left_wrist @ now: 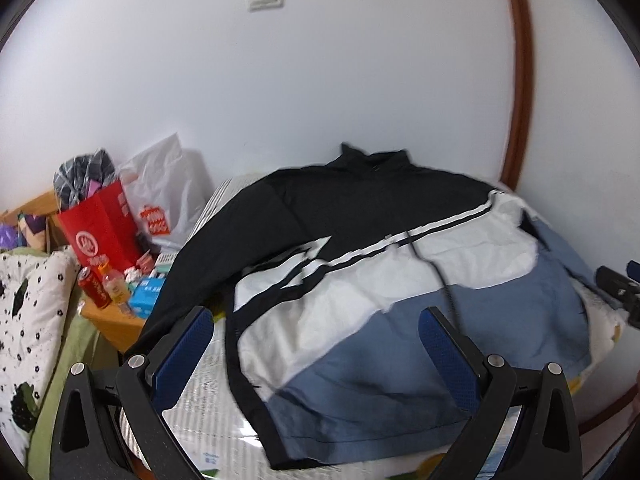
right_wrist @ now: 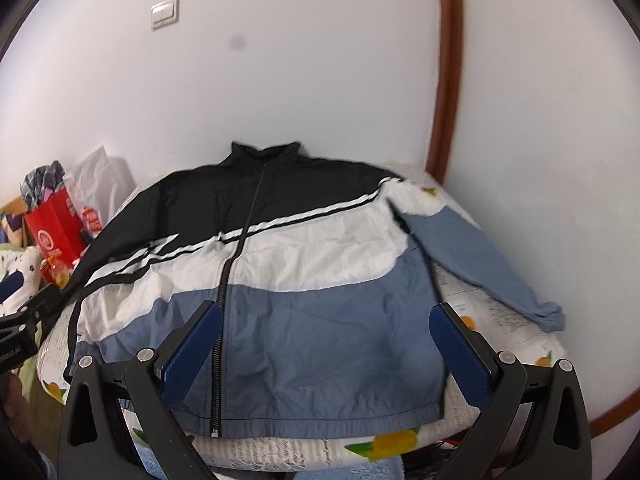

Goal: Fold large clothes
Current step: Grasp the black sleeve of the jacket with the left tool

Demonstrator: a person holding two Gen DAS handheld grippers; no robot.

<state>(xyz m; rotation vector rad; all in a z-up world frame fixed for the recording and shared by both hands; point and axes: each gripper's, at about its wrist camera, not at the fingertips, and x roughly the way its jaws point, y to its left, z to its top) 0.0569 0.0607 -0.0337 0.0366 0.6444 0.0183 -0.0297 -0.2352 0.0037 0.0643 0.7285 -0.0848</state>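
**Jacket spread flat, first fold not yet begun**

Clutter sits off to my far left: a red paper bag (left_wrist: 98, 236) and a white plastic bag (left_wrist: 168, 196) on a wooden bedside stand (left_wrist: 114, 322), with bottles and small boxes crowded in front of them. None of it touches the work.

Next comes my left gripper (left_wrist: 316, 344), its blue pads wide apart and holding nothing. It hangs above the near edge of the bed, over the black left sleeve and the white band of the jacket (left_wrist: 360, 280).

That jacket (right_wrist: 280, 272) lies face up on the printed bedcover (right_wrist: 496, 320), zipped, collar toward the wall, hem toward me. It is black at the shoulders, white across the chest, blue below. The black sleeve runs down along the left side; the blue sleeve (right_wrist: 484, 256) stretches out to the right, its cuff resting near the bed's edge.

My right gripper (right_wrist: 326, 354) hovers over the blue lower front, just right of the zipper, fingers likewise spread and empty.

I judge the garment is laid out and smoothed, so the folding proper starts now. The next move asks me to lower each tong to a sleeve, pinch the thin fabric without catching the bedcover, and carry both sleeves inward across the chest. The cloth looks light and slippery, so a shallow pinch may slide off.
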